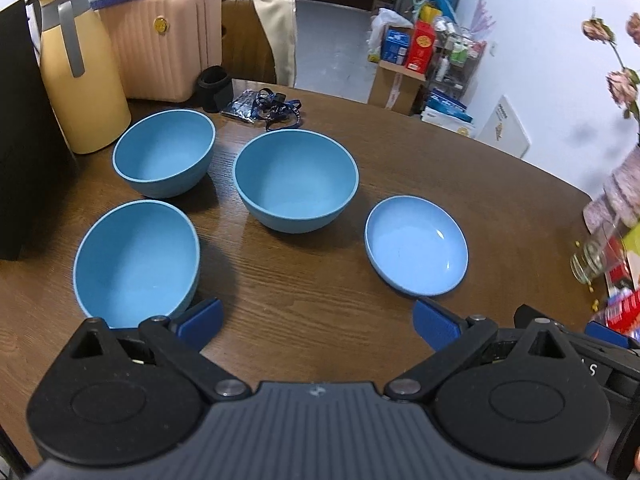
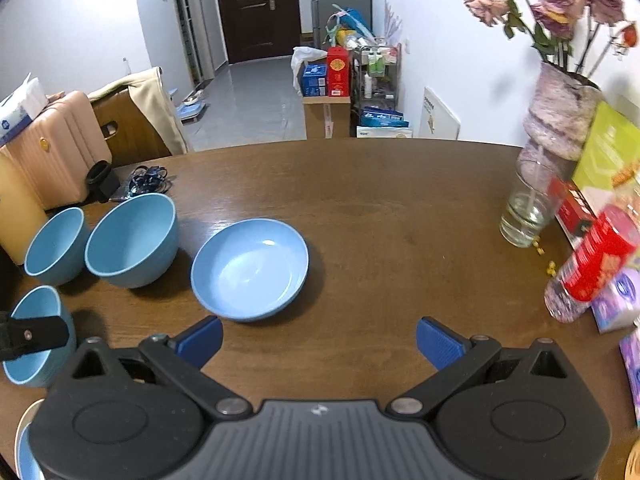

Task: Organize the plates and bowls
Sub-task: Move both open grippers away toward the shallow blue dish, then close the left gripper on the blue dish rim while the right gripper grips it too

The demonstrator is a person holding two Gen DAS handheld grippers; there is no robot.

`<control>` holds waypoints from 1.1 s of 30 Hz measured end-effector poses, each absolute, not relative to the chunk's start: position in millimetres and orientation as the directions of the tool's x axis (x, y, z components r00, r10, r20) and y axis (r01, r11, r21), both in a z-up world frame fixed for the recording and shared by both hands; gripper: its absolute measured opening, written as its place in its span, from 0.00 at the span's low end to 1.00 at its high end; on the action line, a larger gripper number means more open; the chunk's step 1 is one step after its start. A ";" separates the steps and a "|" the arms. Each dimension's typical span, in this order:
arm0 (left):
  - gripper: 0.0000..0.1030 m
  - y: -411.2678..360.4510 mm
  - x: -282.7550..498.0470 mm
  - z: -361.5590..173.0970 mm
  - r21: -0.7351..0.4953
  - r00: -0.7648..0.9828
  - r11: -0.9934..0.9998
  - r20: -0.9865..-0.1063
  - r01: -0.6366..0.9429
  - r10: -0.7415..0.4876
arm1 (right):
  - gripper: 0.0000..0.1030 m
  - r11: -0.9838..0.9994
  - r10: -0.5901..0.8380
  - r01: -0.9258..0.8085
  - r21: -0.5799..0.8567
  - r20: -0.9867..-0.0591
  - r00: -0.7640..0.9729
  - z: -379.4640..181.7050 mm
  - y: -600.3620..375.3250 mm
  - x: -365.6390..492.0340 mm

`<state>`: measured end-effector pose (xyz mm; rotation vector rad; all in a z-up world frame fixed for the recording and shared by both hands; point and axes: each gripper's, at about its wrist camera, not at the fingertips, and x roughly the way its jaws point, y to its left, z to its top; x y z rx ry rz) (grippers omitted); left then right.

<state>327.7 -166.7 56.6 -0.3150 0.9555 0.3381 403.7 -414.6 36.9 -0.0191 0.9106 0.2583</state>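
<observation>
Brown table [image 2: 380,200]: three bowls [image 1: 295,178], plate [image 1: 416,239]; both hand-held grippers [image 1: 318,322] [image 2: 319,340] agape, seemingly empty.

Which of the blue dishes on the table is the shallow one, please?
The blue plate farthest right, nearest the glass vase; the other three are deep bowls.

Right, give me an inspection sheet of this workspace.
Surface: brown wooden table, bare in the middle.
Job's things: three blue bowls, far-left, middle, near-left; shallow blue plate. All upright, apart, unstacked.
Clutter: yellow jug, pink suitcase, lanyard, vase of dried flowers, glass, red-labelled bottle.
Grippers: left claw and right claw open, empty.
Cables: nothing seen.
Surroundings: chair, dark door, boxes.
</observation>
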 end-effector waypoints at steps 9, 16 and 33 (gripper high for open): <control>1.00 -170.7 367.7 41.3 -0.094 0.478 0.856 -0.857 -0.508 0.190 | 1.00 0.950 0.258 -0.294 0.106 -0.796 0.547 23.4 -410.0 459.9; 1.00 -169.5 393.1 23.5 -0.084 0.432 0.816 -0.877 -0.572 0.213 | 1.00 0.935 0.282 -0.337 0.111 -0.807 0.519 14.1 -403.8 498.8; 0.93 -176.4 449.1 -28.5 -0.074 0.346 0.749 -0.914 -0.658 0.213 | 0.87 0.907 0.296 -0.406 0.110 -0.852 0.432 -36.4 -387.1 558.5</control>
